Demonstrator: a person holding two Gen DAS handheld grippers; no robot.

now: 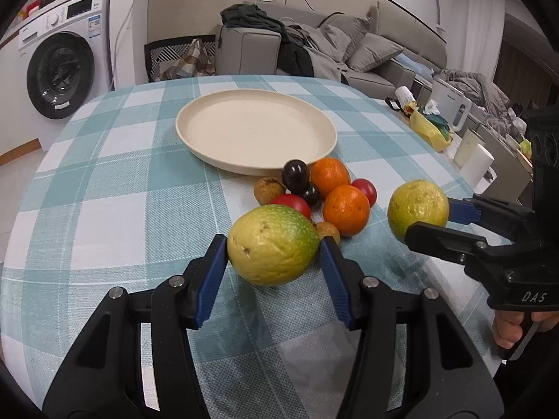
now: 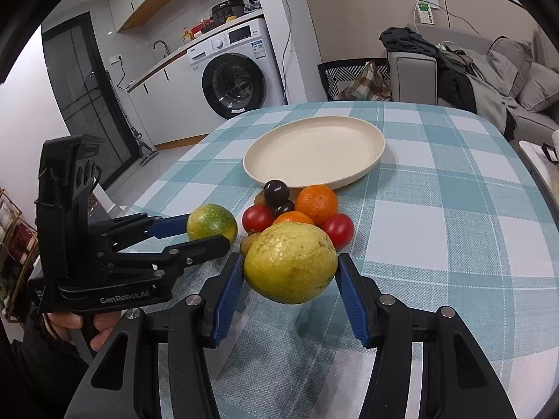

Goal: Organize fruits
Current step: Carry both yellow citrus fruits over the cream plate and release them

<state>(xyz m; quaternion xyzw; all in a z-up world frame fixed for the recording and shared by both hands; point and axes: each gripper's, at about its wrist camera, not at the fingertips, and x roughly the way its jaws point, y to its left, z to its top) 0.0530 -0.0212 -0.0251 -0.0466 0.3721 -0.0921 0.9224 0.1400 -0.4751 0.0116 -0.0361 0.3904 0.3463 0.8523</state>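
Left wrist view: the left hand-held gripper clamps a green-yellow fruit (the right hand-held gripper grips a yellow fruit).

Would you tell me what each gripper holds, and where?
Left gripper: a yellow-green fruit, clamped across its sides. Right gripper: a yellow fruit, likewise.

I saw a home, open-plan apt: washing machine left of checked table, sofa behind it.
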